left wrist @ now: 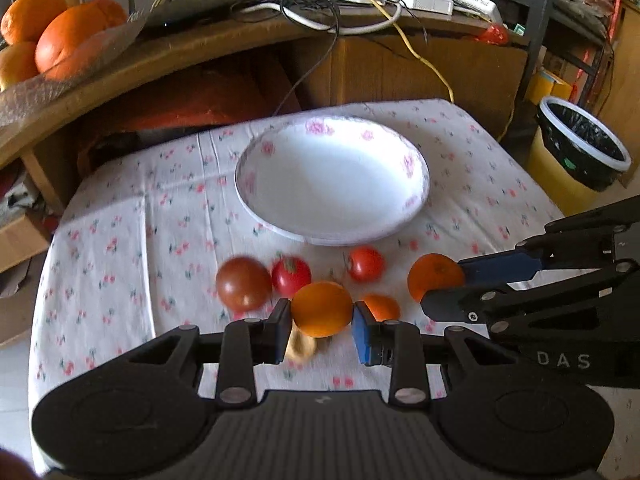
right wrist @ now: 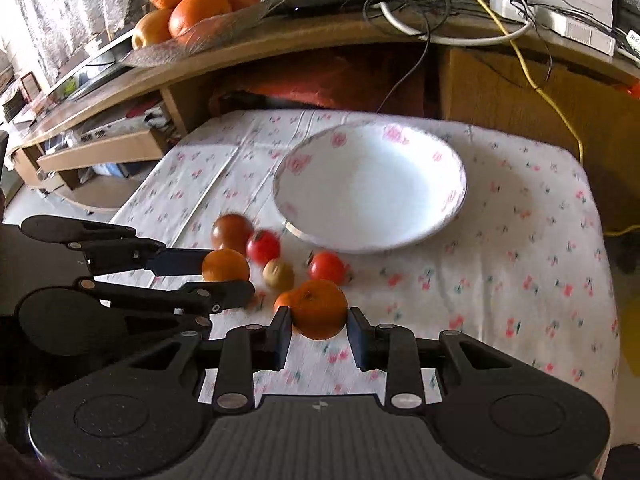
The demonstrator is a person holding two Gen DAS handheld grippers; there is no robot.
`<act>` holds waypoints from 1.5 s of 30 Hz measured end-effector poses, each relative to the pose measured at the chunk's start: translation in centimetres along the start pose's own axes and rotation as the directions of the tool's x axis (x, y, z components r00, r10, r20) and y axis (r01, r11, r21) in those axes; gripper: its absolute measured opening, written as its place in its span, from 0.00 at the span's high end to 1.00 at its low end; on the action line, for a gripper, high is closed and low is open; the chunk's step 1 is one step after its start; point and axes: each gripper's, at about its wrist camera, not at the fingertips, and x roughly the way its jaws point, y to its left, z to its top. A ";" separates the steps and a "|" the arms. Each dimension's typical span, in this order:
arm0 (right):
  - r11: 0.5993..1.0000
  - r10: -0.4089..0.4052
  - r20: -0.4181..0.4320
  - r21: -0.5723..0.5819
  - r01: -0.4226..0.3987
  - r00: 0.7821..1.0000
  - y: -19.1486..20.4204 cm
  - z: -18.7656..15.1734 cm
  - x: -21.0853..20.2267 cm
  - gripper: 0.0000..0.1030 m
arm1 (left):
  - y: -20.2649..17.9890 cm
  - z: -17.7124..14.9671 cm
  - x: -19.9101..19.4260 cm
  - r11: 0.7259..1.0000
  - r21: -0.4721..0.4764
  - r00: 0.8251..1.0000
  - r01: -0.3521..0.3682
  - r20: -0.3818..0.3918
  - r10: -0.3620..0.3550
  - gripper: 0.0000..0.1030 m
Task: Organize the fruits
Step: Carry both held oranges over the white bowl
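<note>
Two grippers and a cluster of fruit are seen in the left wrist view. The left gripper [left wrist: 322, 322] at lower centre is closed on an orange [left wrist: 321, 309], its pads pressed to either side. A brownish fruit [left wrist: 301, 345] is partly hidden beneath it. A dark tomato [left wrist: 243, 283] and two red tomatoes [left wrist: 291, 276] [left wrist: 365, 264] are spread just above, below the white bowl [left wrist: 256, 184] on the flowered tablecloth [left wrist: 112, 240]. At the right edge the right gripper [left wrist: 442, 285] is clamped on a second orange [left wrist: 434, 276].

In the right wrist view, the second orange [right wrist: 318, 309] is gripped between the right gripper's [right wrist: 319, 326] fingers at lower centre, with a smaller orange piece [right wrist: 283, 300] touching it at left. At left centre the left gripper [right wrist: 230, 278] is shown holding the first orange [right wrist: 225, 265]. A dish of oranges [right wrist: 192, 4] is seen on the shelf at upper left.
</note>
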 end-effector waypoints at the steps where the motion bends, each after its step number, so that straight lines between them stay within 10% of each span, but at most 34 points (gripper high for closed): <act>1: 1.000 -0.005 0.004 0.002 0.005 1.000 -0.2 0.4 0.2 0.75 | 0.1 0.4 0.3 1.000 -0.003 1.000 -0.004 0.003 0.004 0.61; 45: 0.999 -0.039 0.013 0.002 0.039 0.999 -4.2 5.0 6.0 0.71 | 0.8 5.5 6.5 0.995 0.016 0.995 -0.096 0.035 0.096 0.61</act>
